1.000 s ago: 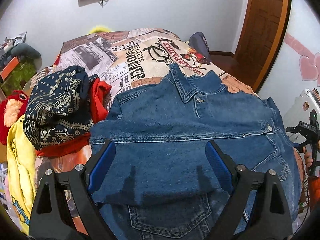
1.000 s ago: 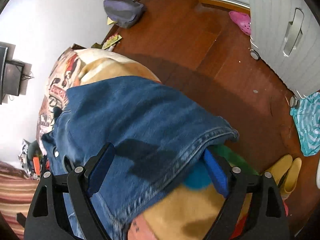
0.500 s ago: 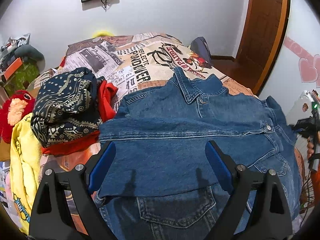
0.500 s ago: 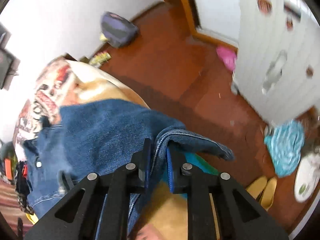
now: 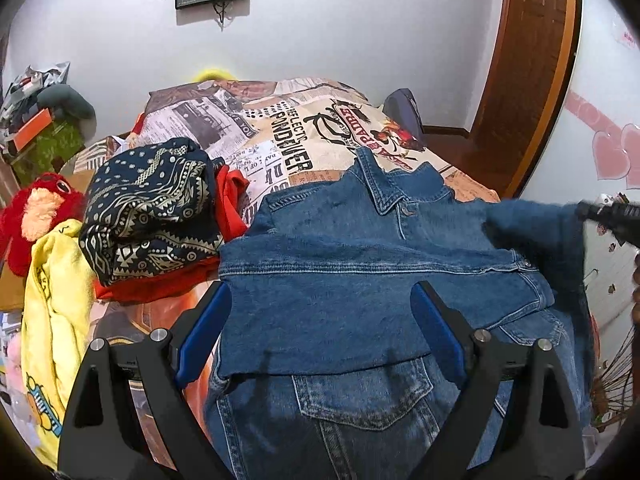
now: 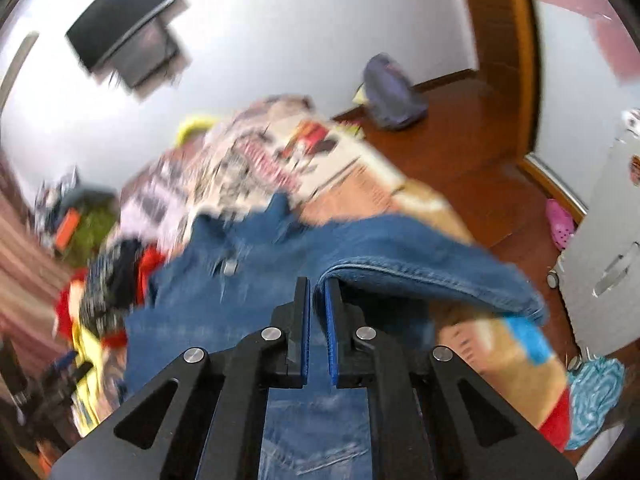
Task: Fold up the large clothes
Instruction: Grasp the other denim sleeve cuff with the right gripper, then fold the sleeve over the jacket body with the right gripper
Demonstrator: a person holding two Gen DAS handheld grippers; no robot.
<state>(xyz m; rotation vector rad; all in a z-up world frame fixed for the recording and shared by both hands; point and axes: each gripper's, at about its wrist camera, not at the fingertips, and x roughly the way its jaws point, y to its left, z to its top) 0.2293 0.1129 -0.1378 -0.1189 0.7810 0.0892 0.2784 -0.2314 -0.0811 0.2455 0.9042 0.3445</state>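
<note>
Printed bedspread [image 5: 280,148], denim jacket [image 5: 340,280] collar pointing away, right gripper [image 6: 318,292] clamped on lifted sleeve edge [image 6: 420,272], left gripper [image 5: 320,320] spread wide above jacket, clothes pile [image 5: 152,208] left.

The right tongs [image 6: 318,304] pinch the hemmed edge of a denim jacket [image 6: 256,280], blue pads closed on the fabric, which lifts off to the right of them in a raised fold above a bed [image 6: 360,176] with a newspaper-print cover. Left of the tongs lies a blurred heap of red, yellow and dark patterned clothes [image 6: 108,292]. Beyond them a purple bag [image 6: 390,92] sits on the wooden floor [image 6: 472,136]; a dark screen [image 6: 128,28] hangs on the white wall.
</note>
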